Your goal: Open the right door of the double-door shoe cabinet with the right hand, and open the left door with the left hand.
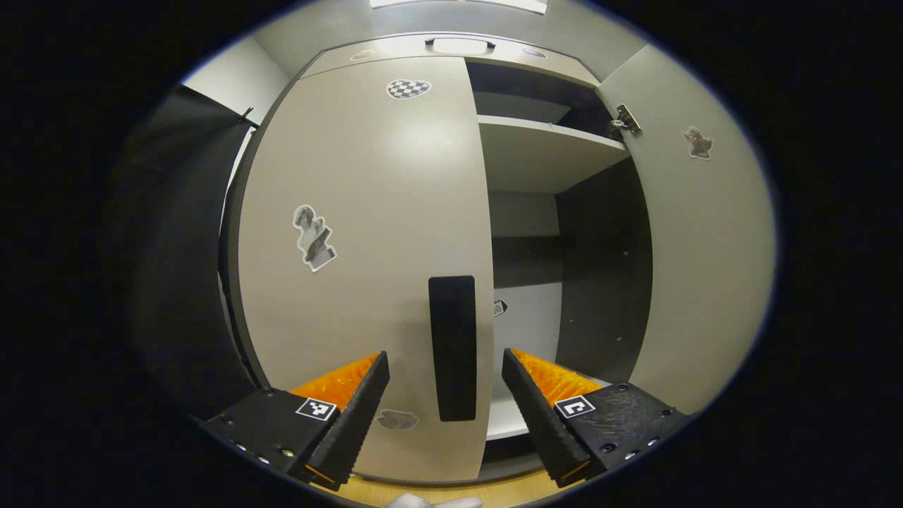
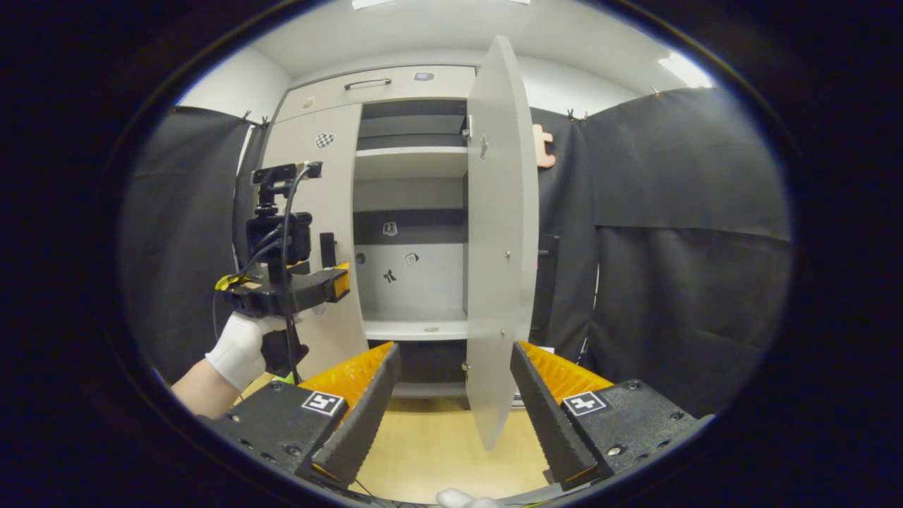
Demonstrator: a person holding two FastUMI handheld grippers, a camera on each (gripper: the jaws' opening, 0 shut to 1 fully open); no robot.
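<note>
The shoe cabinet's left door (image 1: 367,233) is closed, with a black vertical handle (image 1: 452,347) near its right edge. My left gripper (image 1: 446,398) is open, its fingers on either side of that handle and a short way in front of it. The right door (image 1: 705,261) stands swung open, showing shelves (image 1: 543,148) inside. In the right gripper view, the open right door (image 2: 497,240) juts toward me, edge-on. My right gripper (image 2: 455,395) is open, with the door's lower edge between its fingers, apart from both. The left gripper (image 2: 296,289), held by a gloved hand (image 2: 240,349), sits in front of the left door (image 2: 321,212).
Black cloth (image 2: 691,282) hangs to the right and left of the cabinet. A drawer with a handle (image 2: 367,83) sits above the doors. Light wooden floor (image 2: 430,451) lies in front of the cabinet. Small stickers mark the doors and the back panel.
</note>
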